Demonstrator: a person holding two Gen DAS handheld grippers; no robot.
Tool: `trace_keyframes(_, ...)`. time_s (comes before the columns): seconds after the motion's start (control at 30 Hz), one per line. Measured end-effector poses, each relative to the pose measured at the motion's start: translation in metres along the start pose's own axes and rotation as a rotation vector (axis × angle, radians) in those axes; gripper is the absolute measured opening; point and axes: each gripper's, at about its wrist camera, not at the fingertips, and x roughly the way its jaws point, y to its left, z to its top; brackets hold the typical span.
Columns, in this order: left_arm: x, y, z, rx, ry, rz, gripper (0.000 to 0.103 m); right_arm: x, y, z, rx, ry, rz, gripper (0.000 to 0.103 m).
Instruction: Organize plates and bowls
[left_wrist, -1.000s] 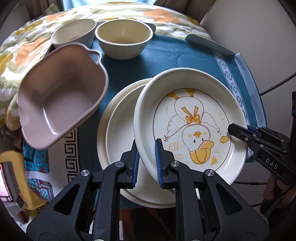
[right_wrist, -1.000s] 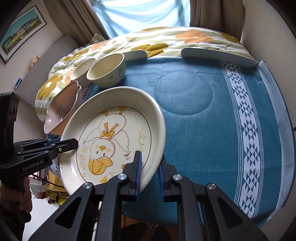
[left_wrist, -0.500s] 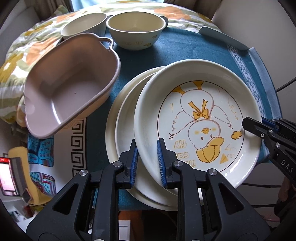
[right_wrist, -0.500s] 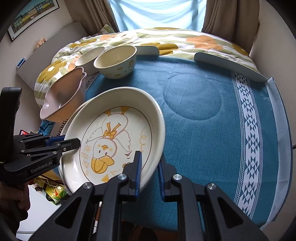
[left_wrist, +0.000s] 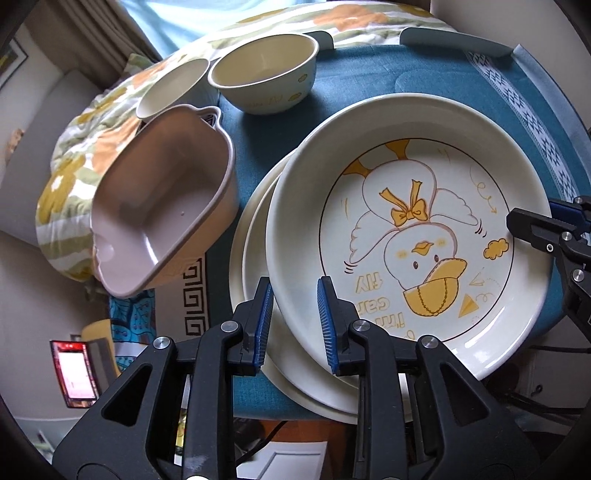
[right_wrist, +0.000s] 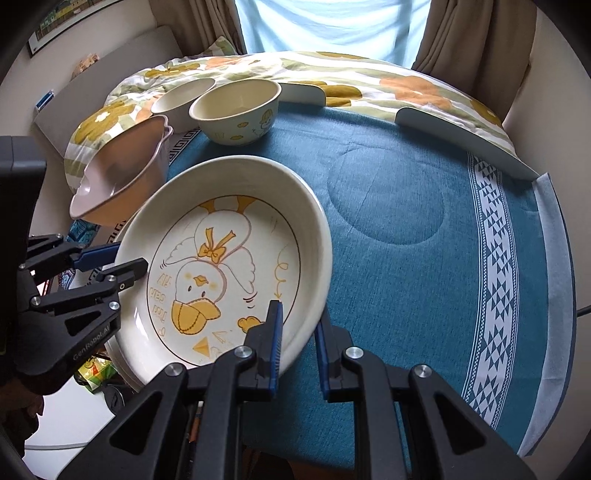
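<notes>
The cream duck plate (left_wrist: 406, 229) lies over a stack of plain cream plates (left_wrist: 255, 258) at the table's near edge, shifted to their right. My left gripper (left_wrist: 295, 325) straddles its near rim. The jaws are opening, and the blue pads stand just clear of the rim. My right gripper (right_wrist: 298, 339) is shut on the plate's opposite rim (right_wrist: 314, 258). Each gripper shows in the other's view: the right gripper (left_wrist: 535, 216) and the left gripper (right_wrist: 127, 258). I cannot tell whether the plate rests fully on the stack.
A taupe square dish (left_wrist: 155, 206) sits tilted at the table's left edge. Two cream bowls (left_wrist: 264, 74) (left_wrist: 173, 88) stand behind it. The blue tablecloth (right_wrist: 406, 258) spreads to the right, with a floral quilt (right_wrist: 332, 74) beyond. A red-lit screen (left_wrist: 75, 365) is below the table.
The duck plate has come down and leveled over the plain plates. The left gripper's jaws have widened around its rim. The right gripper keeps its grip.
</notes>
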Motion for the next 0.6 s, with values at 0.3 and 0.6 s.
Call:
trace_keyframes(0.3, -0.001, -0.011, -0.001, 0.064, -0.014, 0.092, 0.022, 0.004, 0.008, 0.0, -0.045, -0.001, -0.031, 0.016)
trace_keyframes(0.6, -0.001, -0.018, -0.006, 0.107, -0.032, 0.16, 0.022, 0.007, 0.014, -0.002, -0.07, 0.0, -0.054, 0.017)
